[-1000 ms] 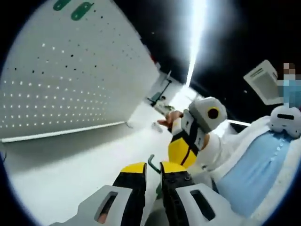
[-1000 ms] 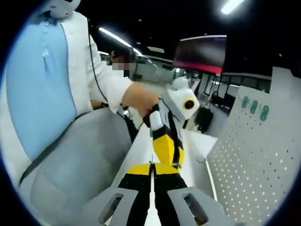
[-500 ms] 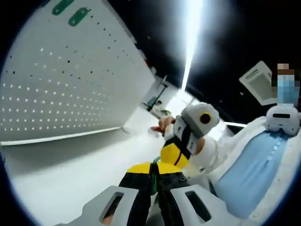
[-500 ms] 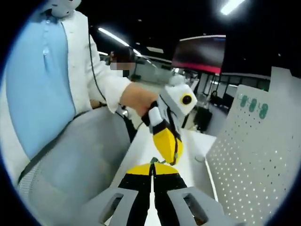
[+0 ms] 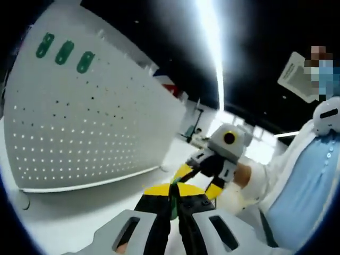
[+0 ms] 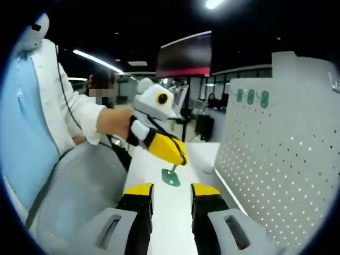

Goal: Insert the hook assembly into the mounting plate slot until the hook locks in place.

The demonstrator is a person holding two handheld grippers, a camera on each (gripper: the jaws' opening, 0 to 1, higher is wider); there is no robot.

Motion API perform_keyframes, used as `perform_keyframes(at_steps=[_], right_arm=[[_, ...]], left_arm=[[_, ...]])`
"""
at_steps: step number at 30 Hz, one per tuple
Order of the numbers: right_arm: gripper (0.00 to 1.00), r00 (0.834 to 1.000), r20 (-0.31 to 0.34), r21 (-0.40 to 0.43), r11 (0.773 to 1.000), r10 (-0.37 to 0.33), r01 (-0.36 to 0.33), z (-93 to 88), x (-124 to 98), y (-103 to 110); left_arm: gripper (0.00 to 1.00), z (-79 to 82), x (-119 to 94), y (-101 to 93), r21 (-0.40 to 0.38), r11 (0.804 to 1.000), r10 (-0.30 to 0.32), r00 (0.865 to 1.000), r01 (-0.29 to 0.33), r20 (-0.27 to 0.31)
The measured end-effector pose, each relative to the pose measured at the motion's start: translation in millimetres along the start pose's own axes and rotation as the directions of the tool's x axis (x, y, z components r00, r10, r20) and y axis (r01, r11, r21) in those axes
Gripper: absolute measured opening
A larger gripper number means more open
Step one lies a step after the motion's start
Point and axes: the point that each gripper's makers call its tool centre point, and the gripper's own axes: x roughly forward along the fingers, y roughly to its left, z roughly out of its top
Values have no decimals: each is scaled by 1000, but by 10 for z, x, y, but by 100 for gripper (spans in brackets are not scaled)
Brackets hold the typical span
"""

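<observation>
Green hook assembly (image 6: 171, 177) in left tool (image 6: 183, 158)

Left gripper (image 5: 173, 197) clamped tight, right gripper (image 6: 171, 192) spread wide.

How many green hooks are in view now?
4: three green hooks are mounted in a row near the pegboard's top, and one is held by the left hand-held gripper. Others may be hidden.

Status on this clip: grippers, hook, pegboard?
Left gripper shut on green hook. Right gripper open, empty. Hook in the air, apart from pegboard. Nothing in between.
</observation>
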Motion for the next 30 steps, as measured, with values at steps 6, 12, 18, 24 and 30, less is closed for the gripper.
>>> perform_keyframes(at_steps=[6, 12, 18, 24, 30], right_arm=[[25, 999, 28, 49, 999, 19, -20, 55, 88, 43], [20, 996, 71, 85, 995, 52, -58, 128, 106, 103], [16, 993, 94, 94, 993, 68, -77, 173, 85, 136], [15, 994, 62, 51, 995, 85, -89, 169, 57, 178], [15, 993, -26, -14, 993, 116, -116, 60, 43, 251]], left_arm=[[2, 88, 27, -76, 28, 1000, -3, 999, 1, 51], [2, 116, 32, -145, 41, 999, -22, 997, 20, 71], [2, 147, 10, -167, 52, 998, -33, 996, 29, 88], [3, 131, 13, -223, 87, 995, -51, 997, 45, 64], [3, -7, 26, -277, 201, 977, -57, 996, 69, -68]])
